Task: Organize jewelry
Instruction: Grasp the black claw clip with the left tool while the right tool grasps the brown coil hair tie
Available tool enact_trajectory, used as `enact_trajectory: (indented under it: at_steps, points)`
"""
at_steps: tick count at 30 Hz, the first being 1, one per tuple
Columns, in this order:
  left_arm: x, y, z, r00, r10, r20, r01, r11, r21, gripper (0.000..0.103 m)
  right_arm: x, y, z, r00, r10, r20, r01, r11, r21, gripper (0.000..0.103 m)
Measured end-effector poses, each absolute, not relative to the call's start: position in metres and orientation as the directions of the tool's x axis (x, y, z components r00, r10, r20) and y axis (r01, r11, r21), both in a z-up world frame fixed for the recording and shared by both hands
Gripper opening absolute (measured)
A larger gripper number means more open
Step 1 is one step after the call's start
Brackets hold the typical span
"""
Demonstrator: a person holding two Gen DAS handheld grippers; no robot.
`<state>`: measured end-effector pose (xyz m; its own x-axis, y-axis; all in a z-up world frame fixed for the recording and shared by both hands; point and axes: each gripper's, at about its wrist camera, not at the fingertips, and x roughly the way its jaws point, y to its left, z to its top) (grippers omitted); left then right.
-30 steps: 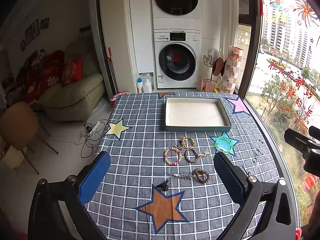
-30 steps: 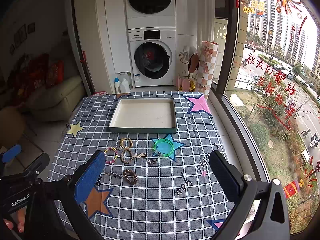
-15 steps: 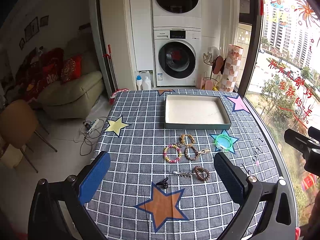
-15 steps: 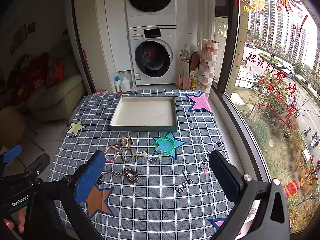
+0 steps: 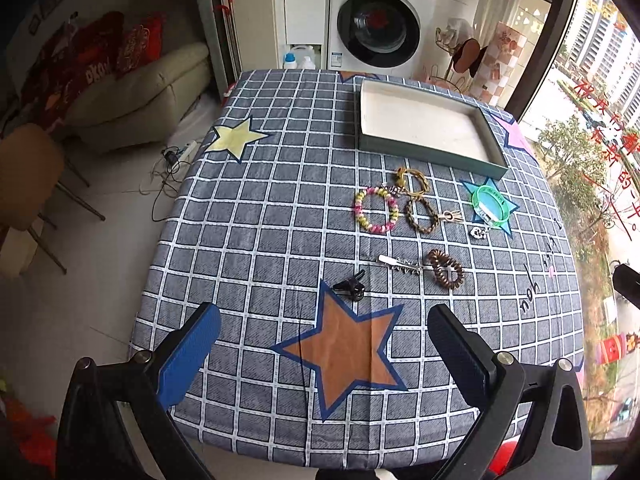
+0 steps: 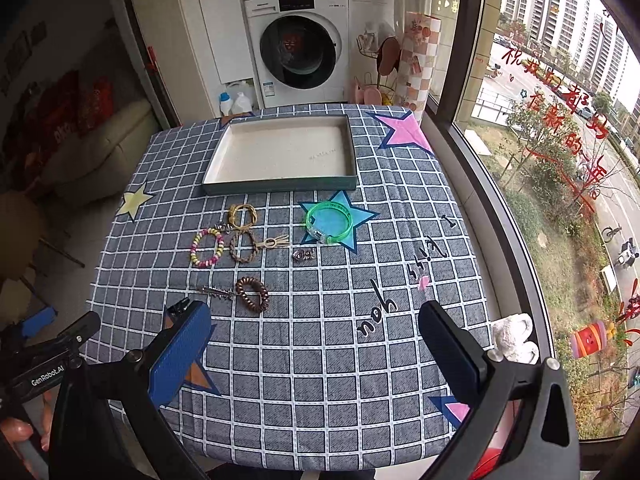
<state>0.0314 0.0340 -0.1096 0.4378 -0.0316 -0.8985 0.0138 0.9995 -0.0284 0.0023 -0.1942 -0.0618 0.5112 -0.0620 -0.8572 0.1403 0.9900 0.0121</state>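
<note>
Both grippers, left gripper [image 5: 322,354] and right gripper [image 6: 314,346], spread empty at lower frame; mid-frame jewelry looks light: pinch the springy coil hair tie [image 5: 445,269] and stiff green bangle [image 6: 330,223] by their rims; tray [image 6: 280,189] beyond, empty.

Bright daylight from the window [image 6: 560,128], strong fisheye bending, dark vignetted corners.

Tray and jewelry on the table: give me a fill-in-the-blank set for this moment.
1. The tray holds ____ jewelry.
2. The green bangle lies on a ____ star.
3. Both the left gripper and the right gripper are ____.
4. The coil tie lies beside the hair ____.

Missing words: no; blue; open; clip
</note>
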Motion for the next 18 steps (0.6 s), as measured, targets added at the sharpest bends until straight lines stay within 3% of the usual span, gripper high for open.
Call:
enact_trajectory:
  at_steps: [9,18]
  points:
    - [0.069,0.02,-0.187,0.366,-0.023,-0.93,0.125,0.992,0.024,0.103,0.037,-0.187,-0.147,0.339,-0.012,-0.941,0.142,0.989,0.039,0.103]
    - [0.098,0.011,-0.227,0.371,-0.047,-0.927,0.215,0.976,0.036,0.103,0.085,-0.18,-0.205,0.274,0.025,-0.961,0.148,0.987,0.068,0.103]
